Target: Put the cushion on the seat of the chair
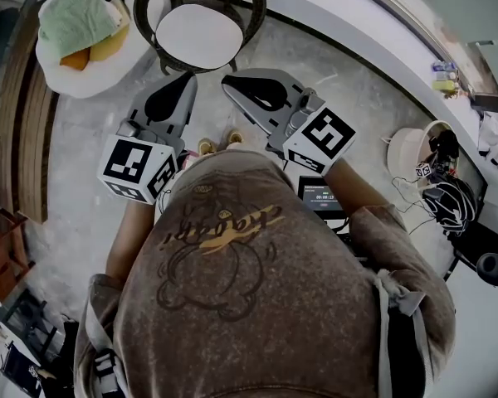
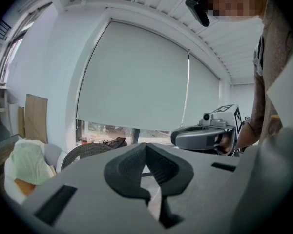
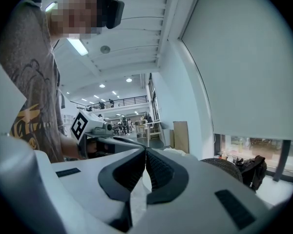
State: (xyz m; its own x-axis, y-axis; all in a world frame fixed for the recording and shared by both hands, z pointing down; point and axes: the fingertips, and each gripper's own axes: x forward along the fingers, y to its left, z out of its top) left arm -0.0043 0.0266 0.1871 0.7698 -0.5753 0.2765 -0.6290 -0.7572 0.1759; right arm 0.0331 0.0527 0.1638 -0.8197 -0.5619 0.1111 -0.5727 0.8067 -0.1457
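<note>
Ahead of the person's chest, above the floor [image 1: 91,139], both tongs are held side by side, pointed toward the chair [image 1: 141,15]. The left tongs [image 2: 146,145] are pressed together with nothing between them. The right tongs [image 3: 145,151] are likewise pressed together and empty.

Just beyond their tips the chair is seen, with a dark wicker rim. A white round pad [image 1: 199,36] lies flat on its seat, centred inside the rim. Left of the chair, a pale green soft thing [image 1: 75,15] is heaped on a white tub seat [image 1: 83,77], with orange and yellow pieces beside it.

Which of these is the cushion cannot be told. The scene fits a cushion already laid on the seat, or one lying on the tub seat. Either way, good work would be judged by a cushion lying flat, centred and clear of the rim.
</note>
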